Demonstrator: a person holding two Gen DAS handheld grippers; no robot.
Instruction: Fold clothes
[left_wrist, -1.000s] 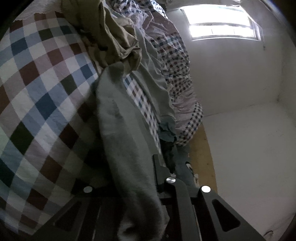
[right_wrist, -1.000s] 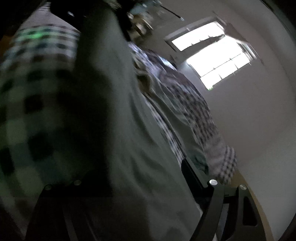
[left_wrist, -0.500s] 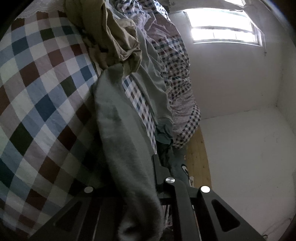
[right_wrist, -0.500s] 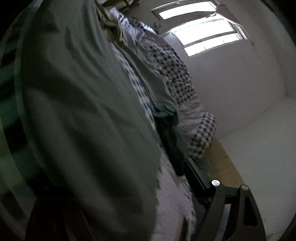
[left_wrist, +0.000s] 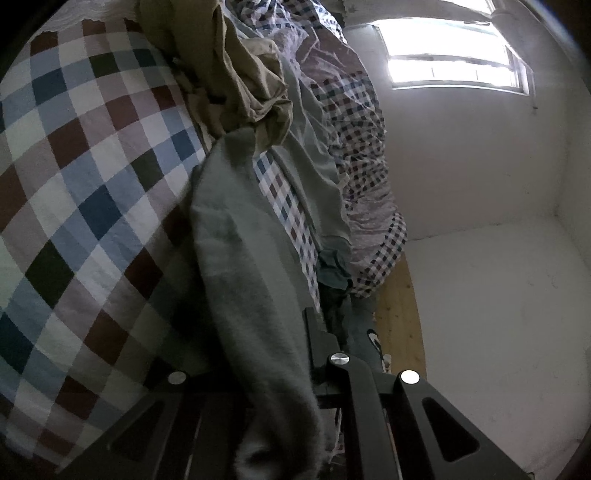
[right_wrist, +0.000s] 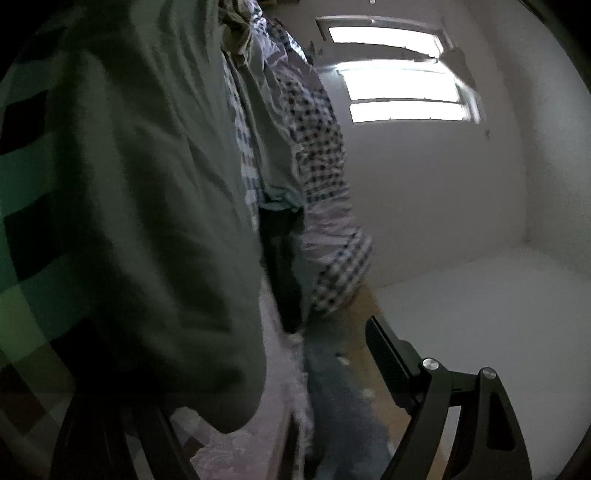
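grey-green garment (left_wrist: 243, 266) hangs long, soft, creased from left claw (left_wrist: 258, 343).

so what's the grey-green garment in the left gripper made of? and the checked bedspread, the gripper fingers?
Grey-green garment: looks like soft fleece or brushed knit; matte, with a fuzzy nap along its edge. Checked bedspread: probably woven cotton; flat, matte, printed or woven squares, fine creases. Left gripper fingers: black, hard, probably plastic, with bright metal screws; the right gripper finger has a ribbed pad, possibly rubber.
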